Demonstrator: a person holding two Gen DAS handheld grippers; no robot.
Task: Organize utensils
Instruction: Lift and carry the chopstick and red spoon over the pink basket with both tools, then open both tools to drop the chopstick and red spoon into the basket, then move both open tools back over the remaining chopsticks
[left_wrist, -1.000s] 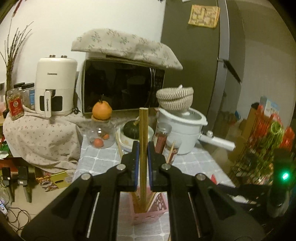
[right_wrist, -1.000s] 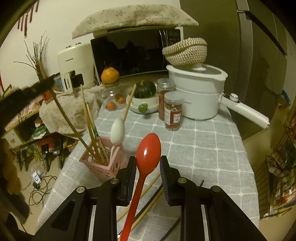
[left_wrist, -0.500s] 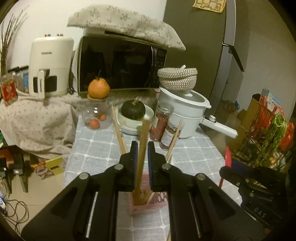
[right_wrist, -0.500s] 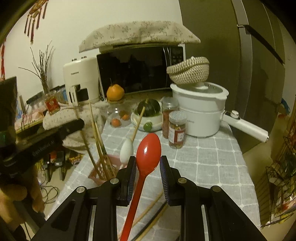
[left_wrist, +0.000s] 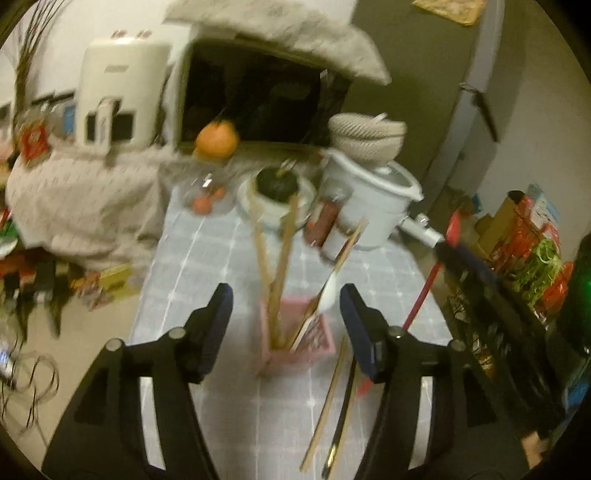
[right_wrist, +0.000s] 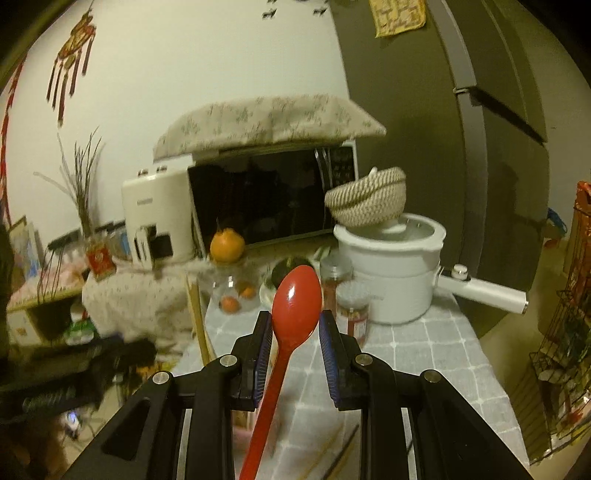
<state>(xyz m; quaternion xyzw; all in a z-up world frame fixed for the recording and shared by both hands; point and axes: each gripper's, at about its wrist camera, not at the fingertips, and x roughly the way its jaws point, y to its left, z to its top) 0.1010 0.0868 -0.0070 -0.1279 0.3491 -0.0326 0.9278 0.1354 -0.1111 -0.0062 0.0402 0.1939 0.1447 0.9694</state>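
In the left wrist view my left gripper (left_wrist: 286, 317) is open and empty above a pink utensil basket (left_wrist: 301, 338) on the grey checked tablecloth (left_wrist: 207, 258). Wooden chopsticks (left_wrist: 280, 266) and a white spoon (left_wrist: 328, 295) stand in the basket. Loose chopsticks (left_wrist: 328, 402) lie on the cloth right of it. My right gripper (right_wrist: 295, 328) is shut on a red spoon (right_wrist: 291, 321), bowl pointing up; its handle also shows in the left wrist view (left_wrist: 424, 291).
A white pot (right_wrist: 399, 273) with a long handle and a woven bowl (right_wrist: 365, 201) on top, two jars (right_wrist: 351, 310), a squash in a dish (left_wrist: 277, 182), a glass jar with an orange (right_wrist: 227, 245), a microwave (right_wrist: 273, 199) and an air fryer (right_wrist: 155, 218) stand behind.
My left gripper has opened and let go of the wooden chopstick, which now stands in the pink basket. My right gripper has risen with the red spoon.
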